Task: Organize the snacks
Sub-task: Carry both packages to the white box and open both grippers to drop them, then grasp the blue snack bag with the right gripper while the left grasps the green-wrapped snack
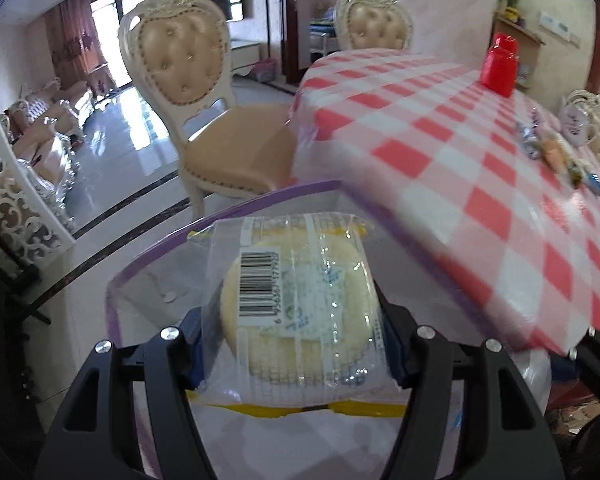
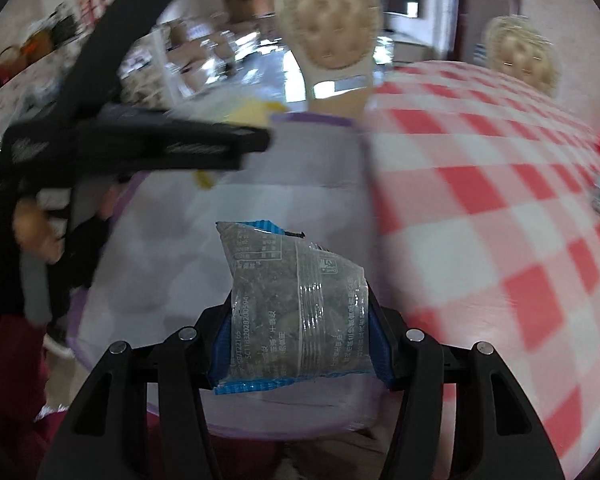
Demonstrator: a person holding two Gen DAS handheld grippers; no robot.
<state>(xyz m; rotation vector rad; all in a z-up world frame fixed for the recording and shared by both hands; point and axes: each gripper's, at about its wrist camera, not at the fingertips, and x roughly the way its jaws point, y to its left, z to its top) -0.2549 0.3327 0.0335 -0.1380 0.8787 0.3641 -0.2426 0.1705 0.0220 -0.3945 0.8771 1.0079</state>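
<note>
My left gripper (image 1: 294,354) is shut on a clear-wrapped pale round cake (image 1: 296,308) with a barcode and yellow ends. It hangs over a clear box with a purple rim (image 1: 236,210) beside the table edge. My right gripper (image 2: 300,344) is shut on a grey snack packet with blue ends (image 2: 300,308), held over the same purple-rimmed box (image 2: 312,120). In the right wrist view the left gripper (image 2: 244,144) shows from the side at upper left, with a hand (image 2: 32,220) on its handle and the yellow cake wrapper just beyond its tip.
A table with a red-and-white checked cloth (image 1: 460,140) fills the right side. On it stand a red jar (image 1: 500,66), several small wrapped snacks (image 1: 548,148) and a white mug (image 1: 574,124). Padded chairs (image 1: 204,120) stand behind the box.
</note>
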